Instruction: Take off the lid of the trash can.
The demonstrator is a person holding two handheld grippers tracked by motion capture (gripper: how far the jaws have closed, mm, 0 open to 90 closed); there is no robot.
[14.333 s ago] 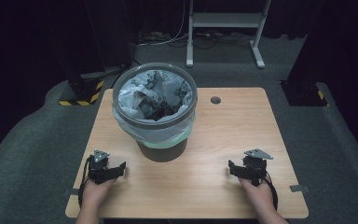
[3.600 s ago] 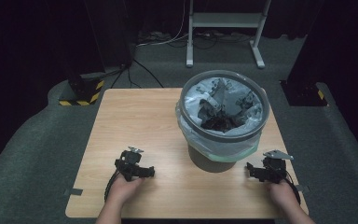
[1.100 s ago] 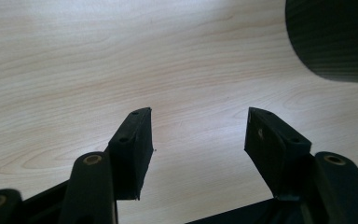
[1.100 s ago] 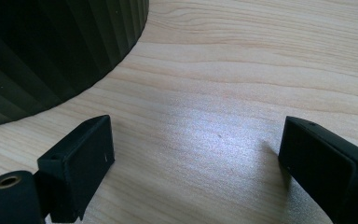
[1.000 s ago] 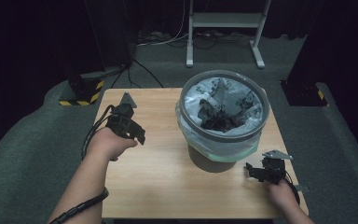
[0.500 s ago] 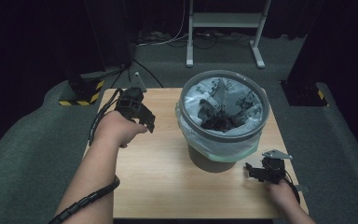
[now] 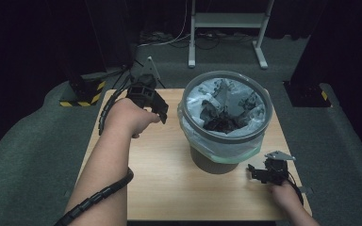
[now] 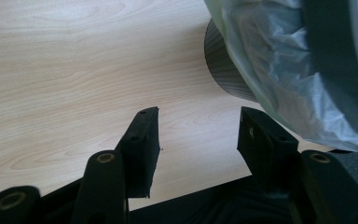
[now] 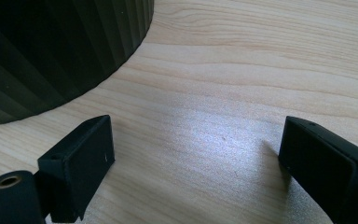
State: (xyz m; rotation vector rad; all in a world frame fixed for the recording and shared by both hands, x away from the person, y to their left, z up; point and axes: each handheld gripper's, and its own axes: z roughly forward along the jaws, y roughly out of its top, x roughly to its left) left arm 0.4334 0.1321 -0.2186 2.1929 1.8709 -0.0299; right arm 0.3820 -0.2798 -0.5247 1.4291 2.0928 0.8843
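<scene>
lined bin (image 7: pixel 225 120) beside left gripper (image 7: pixel 162 112)

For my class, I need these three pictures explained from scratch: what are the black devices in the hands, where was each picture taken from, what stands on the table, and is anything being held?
No robot arm is at work here: a person holds a hand tool with two black fingers in each hand. The large picture comes from a fixed camera above the person, looking down on the wooden table. The left gripper is raised beside the bin; the right gripper rests low near the table's front right corner. The other two pictures come from small cameras riding on each tool, looking along its fingers. On the table stands a grey waste bin lined with a pale plastic bag, with crumpled material inside. Neither tool holds anything: both pairs of fingers stand apart over bare wood, though the left pair has just been closing somewhat.
</scene>
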